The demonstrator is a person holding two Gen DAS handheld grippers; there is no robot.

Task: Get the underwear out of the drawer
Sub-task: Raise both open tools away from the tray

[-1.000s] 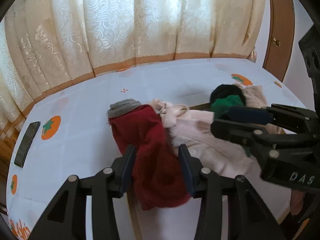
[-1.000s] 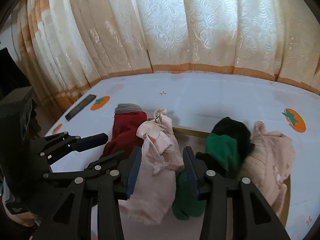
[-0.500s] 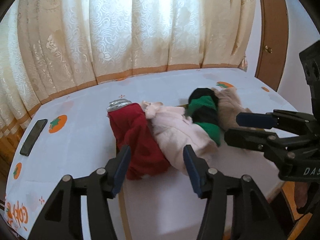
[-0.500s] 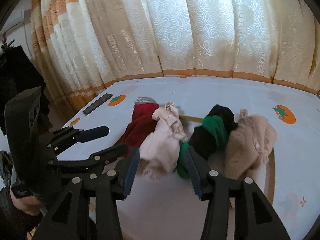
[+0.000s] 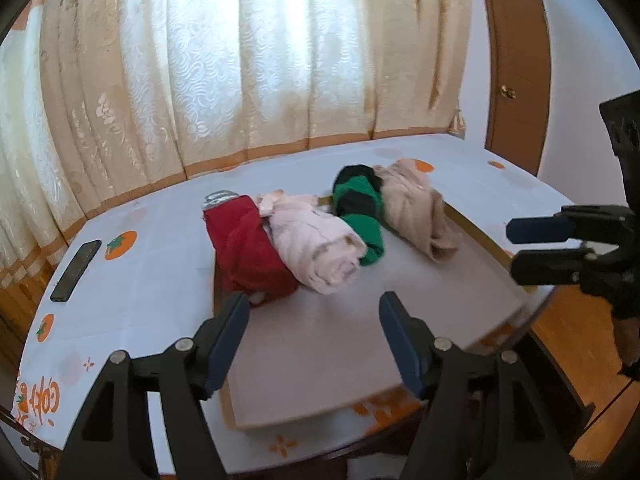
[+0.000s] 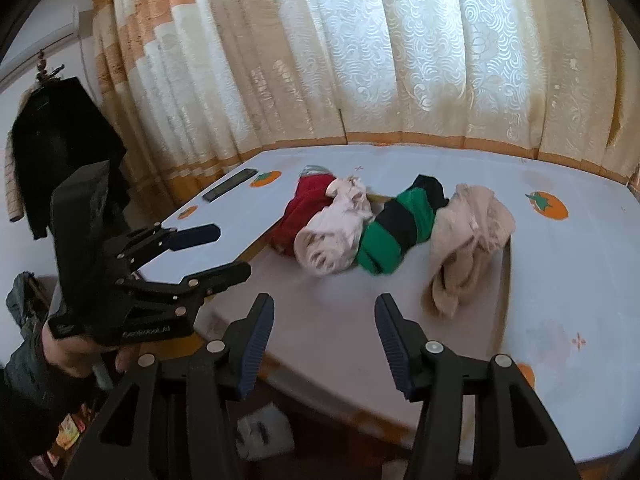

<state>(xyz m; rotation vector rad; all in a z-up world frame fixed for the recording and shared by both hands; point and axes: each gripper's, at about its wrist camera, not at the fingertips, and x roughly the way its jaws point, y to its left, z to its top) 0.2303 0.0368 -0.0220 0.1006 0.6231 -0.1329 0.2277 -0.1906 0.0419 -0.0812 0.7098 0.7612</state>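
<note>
Several rolled pieces of underwear lie side by side across the back of an open drawer set in the table: a red one, a pale pink one, a green and black striped one and a beige one. They also show in the right wrist view: red, pink, striped, beige. My left gripper is open and empty, in front of the red and pink rolls. My right gripper is open and empty, well short of the rolls.
The table has a white cloth with orange fruit prints. A black phone lies at its left edge. Cream curtains hang behind. A wooden door stands at right. A dark coat hangs at left.
Both grippers have pulled back from the rolls and opened wider. The red and pink rolls, earlier between the fingers, now lie free in the drawer.
</note>
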